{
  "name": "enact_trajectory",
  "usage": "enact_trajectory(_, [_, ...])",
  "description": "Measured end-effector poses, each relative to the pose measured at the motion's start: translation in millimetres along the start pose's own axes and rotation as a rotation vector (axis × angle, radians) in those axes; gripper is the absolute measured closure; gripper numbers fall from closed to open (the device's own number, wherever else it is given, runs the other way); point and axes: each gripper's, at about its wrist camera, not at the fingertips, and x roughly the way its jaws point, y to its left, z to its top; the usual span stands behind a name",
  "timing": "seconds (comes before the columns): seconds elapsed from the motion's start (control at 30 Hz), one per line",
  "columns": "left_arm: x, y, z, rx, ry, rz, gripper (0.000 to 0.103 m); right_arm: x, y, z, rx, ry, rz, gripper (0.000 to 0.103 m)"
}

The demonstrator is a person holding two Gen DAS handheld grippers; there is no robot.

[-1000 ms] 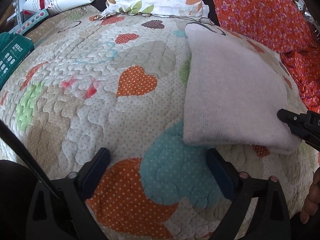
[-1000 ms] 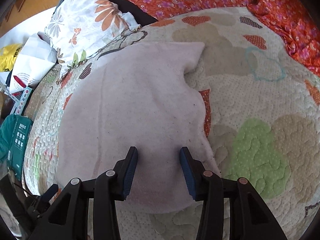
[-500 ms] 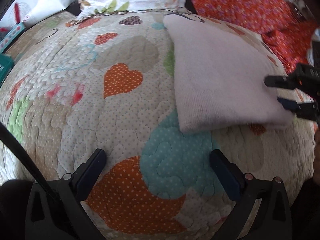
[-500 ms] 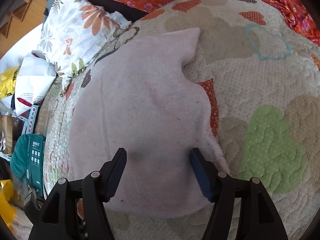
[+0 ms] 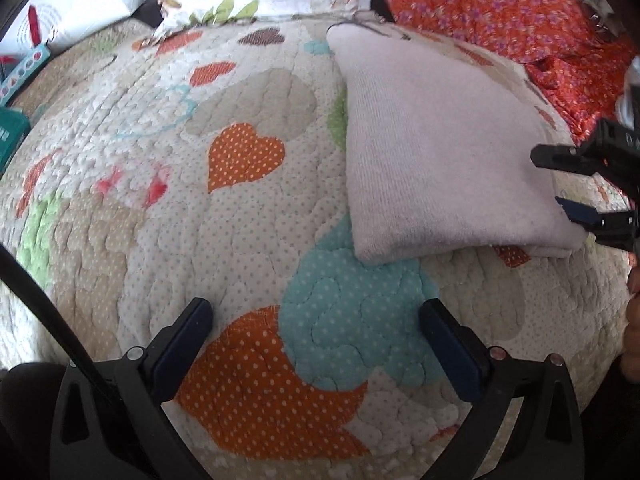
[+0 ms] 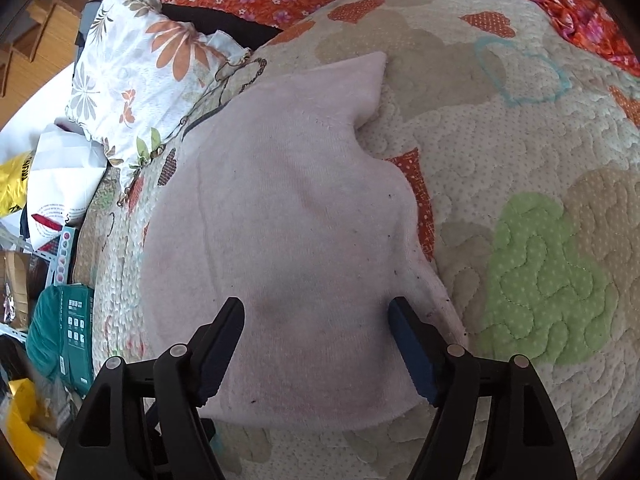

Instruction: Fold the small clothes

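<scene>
Lying folded on the heart-patterned quilt (image 5: pixel 248 216): pale pink garment (image 6: pixel 296 216), near the floral pillow (image 6: pixel 132 72). Hovering over its near edge, jaws just having been opening, now spread wide, nothing pinched: right hand-held gripper (image 6: pixel 316 344). Hanging open over bare quilt beside the garment: left hand-held gripper (image 5: pixel 316 344).

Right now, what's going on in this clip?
A person is folding a small pale pink knit garment on a heart-patterned quilt, with a handheld gripper in each hand. The garment lies folded flat. The right gripper has just been opening over its near edge; the pads stand apart and pinch nothing. The left gripper hangs open over bare quilt, beside the garment.
</scene>
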Motion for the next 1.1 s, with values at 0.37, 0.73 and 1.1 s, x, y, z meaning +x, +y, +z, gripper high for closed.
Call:
enact_trajectory(0.37, [-108.5,-15.9,-10.6,0.006,-0.336,0.092,0.000,-9.1,11.9,-28.3,-0.178,-0.078,-0.125,0.025])
enact_trajectory(0.73, [-160.5,-20.1,4.1,0.075,-0.496,0.078,0.000,-47.3,10.4,-56.7,-0.166,-0.257,-0.190,0.025])
enact_trajectory(1.1, [-129.6,-22.8,-4.9,0.070,-0.342,0.072,0.000,-56.9,17.8,-39.8,-0.197,-0.295,-0.277,0.025])
